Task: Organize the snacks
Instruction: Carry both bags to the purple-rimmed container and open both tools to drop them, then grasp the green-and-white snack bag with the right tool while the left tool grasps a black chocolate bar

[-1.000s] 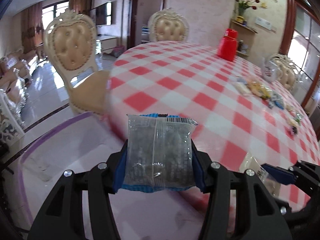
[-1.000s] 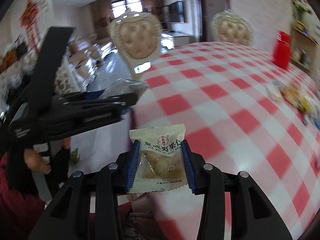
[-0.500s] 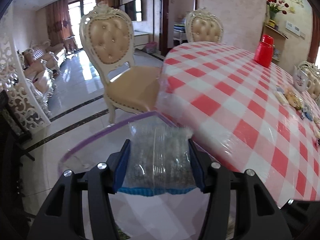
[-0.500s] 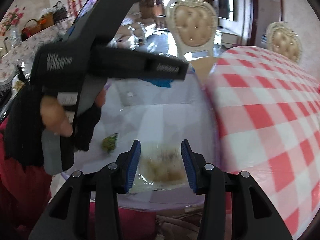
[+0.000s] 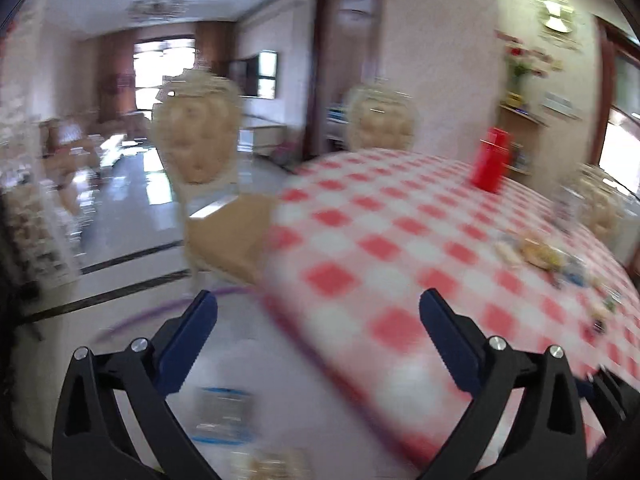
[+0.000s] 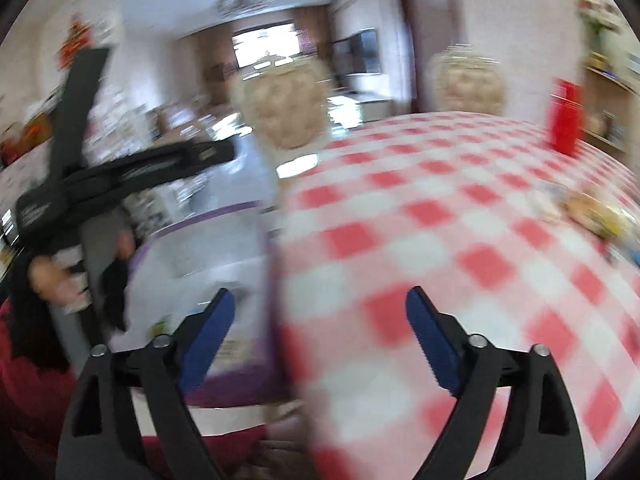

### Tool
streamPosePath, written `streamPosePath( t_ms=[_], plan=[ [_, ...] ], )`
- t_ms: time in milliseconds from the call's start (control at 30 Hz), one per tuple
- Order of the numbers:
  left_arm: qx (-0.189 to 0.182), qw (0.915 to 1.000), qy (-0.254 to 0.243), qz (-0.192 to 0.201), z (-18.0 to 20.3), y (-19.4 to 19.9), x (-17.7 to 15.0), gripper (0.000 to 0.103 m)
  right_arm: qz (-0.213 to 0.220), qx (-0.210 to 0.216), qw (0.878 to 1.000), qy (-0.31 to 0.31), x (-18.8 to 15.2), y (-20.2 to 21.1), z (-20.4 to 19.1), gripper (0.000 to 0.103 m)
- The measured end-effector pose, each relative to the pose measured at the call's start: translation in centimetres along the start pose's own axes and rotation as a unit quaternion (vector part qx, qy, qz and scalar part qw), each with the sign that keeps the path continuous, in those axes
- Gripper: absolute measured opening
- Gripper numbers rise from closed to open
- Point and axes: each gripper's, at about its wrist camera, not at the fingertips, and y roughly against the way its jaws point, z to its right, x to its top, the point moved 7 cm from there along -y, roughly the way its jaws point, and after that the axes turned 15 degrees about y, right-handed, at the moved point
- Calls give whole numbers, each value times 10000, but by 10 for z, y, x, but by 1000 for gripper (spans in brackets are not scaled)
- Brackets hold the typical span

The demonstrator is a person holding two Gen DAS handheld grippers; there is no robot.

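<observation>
Both views are blurred. My left gripper (image 5: 318, 312) has its jaws opening wide with nothing between them. Below it a clear-and-blue snack packet (image 5: 222, 414) lies in a white bin with a purple rim (image 5: 160, 310), beside a pale packet (image 5: 272, 464). My right gripper (image 6: 316, 312) is opening too and holds nothing; it hangs over the line where the bin (image 6: 208, 252) meets the red-checked table (image 6: 440, 240). A pale packet (image 6: 234, 350) shows in the bin behind its left finger. The left gripper's black body (image 6: 120, 176) and a hand (image 6: 52, 280) appear at the left.
A pile of loose snacks (image 5: 540, 254) lies at the table's far right, also seen in the right wrist view as snacks (image 6: 596, 216). A red jug (image 5: 492, 164) stands at the back. Two padded chairs (image 5: 200, 148) stand beyond the table edge. A red sleeve (image 6: 24, 380) fills the lower left.
Both grippers opened and let go of their packets, which now lie in the bin. Both hands swung back up and right, from over the bin toward the table.
</observation>
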Motion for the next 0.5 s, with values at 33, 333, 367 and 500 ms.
streamPosePath(
  t_ms=[33,333,367,500],
  plan=[
    [-198,9996,-155,-145,26,-5,-11,101,30,-244,9995,-185,-9,9,22,87],
    [-1959,9646,-922,-1507,248,-72,-107,101,-7,-2368,9373,-2559,-124,109,235,87],
    [-2067,9609,-889,-1612,265,-80,-113,101,6,-2530,9266,-2781,-139,118,255,87],
    [-2515,9477,-603,-1869,345,-120,-128,101,32,-2963,8818,-3670,-192,156,330,87]
  ],
)
